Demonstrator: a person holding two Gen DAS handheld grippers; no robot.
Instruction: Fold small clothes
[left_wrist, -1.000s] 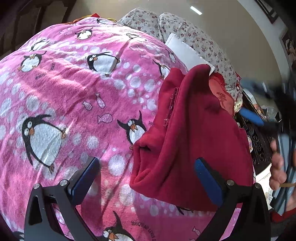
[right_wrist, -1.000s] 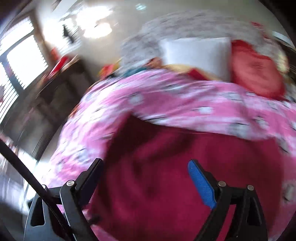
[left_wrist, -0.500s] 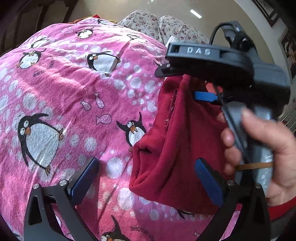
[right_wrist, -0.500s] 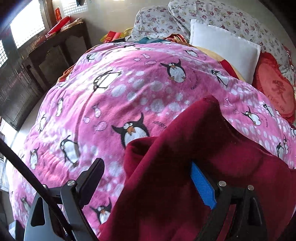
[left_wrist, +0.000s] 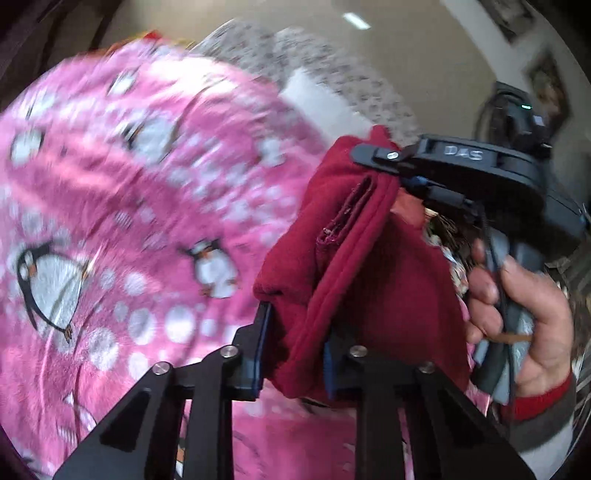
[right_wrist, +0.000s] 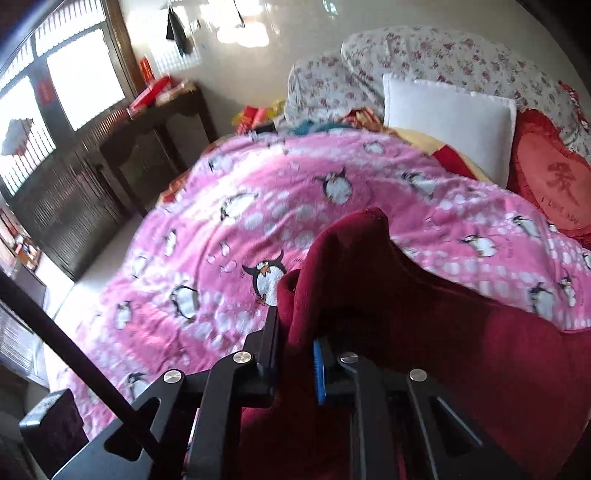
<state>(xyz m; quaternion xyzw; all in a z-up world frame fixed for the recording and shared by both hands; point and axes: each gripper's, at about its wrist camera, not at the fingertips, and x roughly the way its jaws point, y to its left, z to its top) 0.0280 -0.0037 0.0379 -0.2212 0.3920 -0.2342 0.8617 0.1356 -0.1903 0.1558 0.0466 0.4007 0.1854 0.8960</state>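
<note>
Pink penguin blanket (right_wrist: 229, 236) covers the bed; white pillow (right_wrist: 447, 114) at its head. Dark red garment (left_wrist: 354, 266) now lifted off the blanket; half a second ago it lay draped there.

Left gripper (left_wrist: 295, 354): was wide open, now closed on the garment's lower edge. Right gripper (right_wrist: 295, 354): also clamped on a fold of the cloth, near its upper corner.

Left view is motion-blurred; grip depth probably shallow.

Judgement: both edges secured, ready to spread or fold over.
</note>
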